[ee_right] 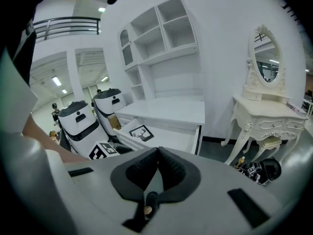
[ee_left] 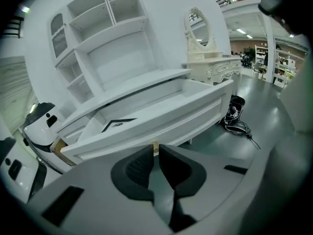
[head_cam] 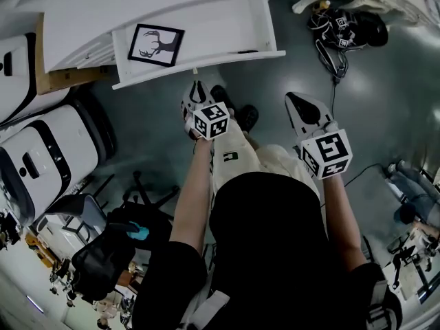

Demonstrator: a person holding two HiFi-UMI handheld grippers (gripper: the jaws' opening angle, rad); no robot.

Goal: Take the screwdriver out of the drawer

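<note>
The white drawer (head_cam: pixel 206 66) stands pulled out of the desk, just ahead of both grippers. A thin dark item (head_cam: pixel 247 51), perhaps the screwdriver, lies inside against the front wall at the right; the other views hide it. A black-framed deer picture (head_cam: pixel 156 45) lies at the drawer's left. My left gripper (head_cam: pixel 199 84) hovers just in front of the drawer front (ee_left: pixel 161 119). Its jaws stand a narrow slit apart with nothing between them, and a small tan knob (ee_left: pixel 155 147) shows beyond the tips. My right gripper (head_cam: pixel 297 99) hangs to the right, further back, shut and empty.
White machines (head_cam: pixel 41 150) stand at the left beside the desk. Black boots and a cable (head_cam: pixel 344 33) lie on the floor at the right, under an ornate dressing table (ee_right: pixel 266 111). A black office chair (head_cam: pixel 103 253) is behind at the left. Shelves (ee_left: pixel 102 38) rise above the desk.
</note>
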